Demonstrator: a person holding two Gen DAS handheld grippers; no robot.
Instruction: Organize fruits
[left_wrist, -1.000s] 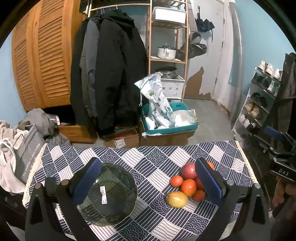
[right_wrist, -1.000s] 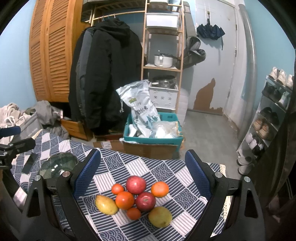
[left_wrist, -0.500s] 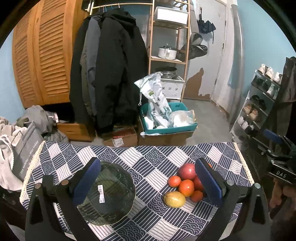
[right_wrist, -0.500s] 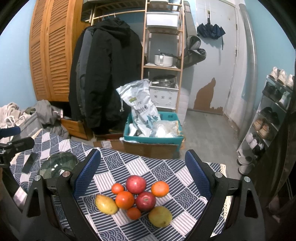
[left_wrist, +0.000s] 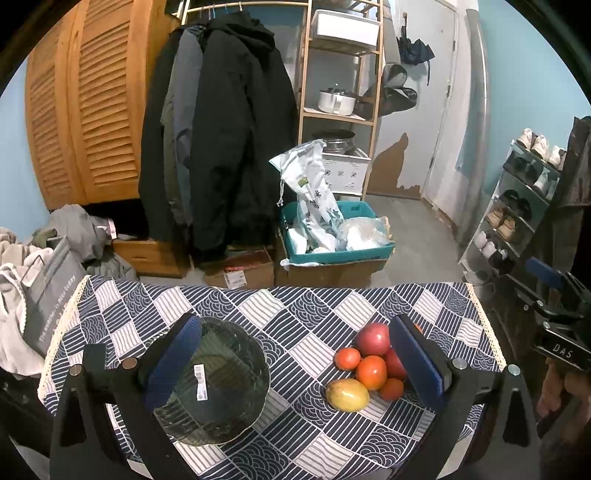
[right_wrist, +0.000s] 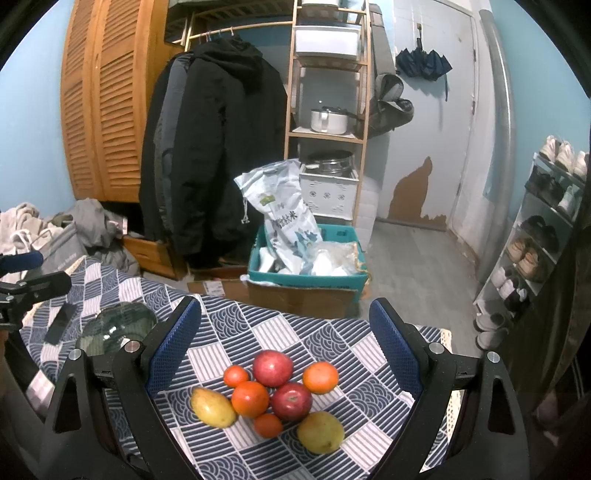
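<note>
Glass bowl (left_wrist: 212, 384) sits empty on the worktop (left_wrist: 295, 310), fruit pile (right_wrist: 275, 391) well to its right; left claw (left_wrist: 295, 373) and right claw (right_wrist: 284, 347) both gape, holding nothing; round, smooth fruit likely rolls, so pinch each across its middle.

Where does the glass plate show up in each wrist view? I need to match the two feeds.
Left wrist: the glass plate sits low and left of centre, partly behind the left gripper's left finger.
Right wrist: it lies far left, mid-height, beyond the left finger.
Shared landmark: the teal crate on the floor past the table.
</note>
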